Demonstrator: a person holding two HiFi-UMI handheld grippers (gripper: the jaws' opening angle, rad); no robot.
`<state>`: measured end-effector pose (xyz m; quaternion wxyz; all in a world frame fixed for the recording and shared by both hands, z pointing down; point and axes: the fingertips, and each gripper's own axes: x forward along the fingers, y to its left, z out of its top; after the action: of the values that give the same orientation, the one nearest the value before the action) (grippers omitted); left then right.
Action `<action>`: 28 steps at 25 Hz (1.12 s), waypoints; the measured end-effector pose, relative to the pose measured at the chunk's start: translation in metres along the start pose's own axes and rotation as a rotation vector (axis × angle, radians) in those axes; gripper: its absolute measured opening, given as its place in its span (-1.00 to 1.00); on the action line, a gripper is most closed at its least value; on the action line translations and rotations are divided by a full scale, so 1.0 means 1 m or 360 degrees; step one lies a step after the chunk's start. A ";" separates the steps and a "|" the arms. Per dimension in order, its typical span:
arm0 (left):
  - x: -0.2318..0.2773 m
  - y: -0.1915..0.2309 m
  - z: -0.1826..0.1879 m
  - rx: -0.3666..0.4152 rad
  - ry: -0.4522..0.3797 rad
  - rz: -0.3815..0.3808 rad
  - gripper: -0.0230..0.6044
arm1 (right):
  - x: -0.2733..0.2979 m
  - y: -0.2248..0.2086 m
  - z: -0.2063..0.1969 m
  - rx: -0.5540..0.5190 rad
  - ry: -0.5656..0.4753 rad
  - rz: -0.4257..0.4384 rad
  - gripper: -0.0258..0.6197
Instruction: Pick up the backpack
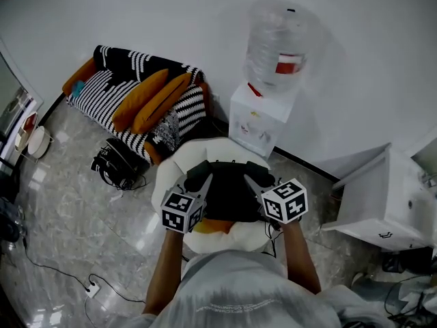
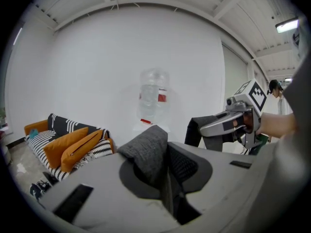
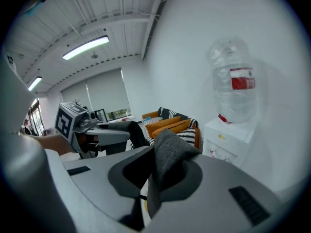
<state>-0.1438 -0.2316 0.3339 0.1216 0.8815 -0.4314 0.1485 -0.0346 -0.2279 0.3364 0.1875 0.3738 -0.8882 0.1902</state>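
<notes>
Pinching a grey strap (image 2: 146, 152) apiece, the left gripper (image 1: 202, 182) and right gripper (image 1: 254, 183) hold the backpack (image 1: 229, 195) at the white seat (image 1: 164, 174). Raise both evenly (a lopsided pull may slip a strap).

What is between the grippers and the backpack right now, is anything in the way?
Nothing visible. The left gripper and right gripper are each shut on grey fabric of the backpack, which hangs over the white cushioned seat.
</notes>
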 end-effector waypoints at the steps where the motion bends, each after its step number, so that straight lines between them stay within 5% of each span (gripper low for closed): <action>1: -0.001 0.000 0.005 0.0010 -0.0013 0.0000 -0.75 | -0.001 0.000 0.005 -0.0009 -0.0014 -0.0002 -0.82; 28: -0.023 0.001 0.141 0.0310 -0.0342 0.0022 -0.78 | -0.045 0.004 0.125 -0.0066 -0.0300 -0.0027 -0.82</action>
<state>-0.1357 -0.2642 0.1947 -0.0126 0.8970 -0.4316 0.0952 -0.0319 -0.2586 0.2075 0.1125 0.3936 -0.9025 0.1340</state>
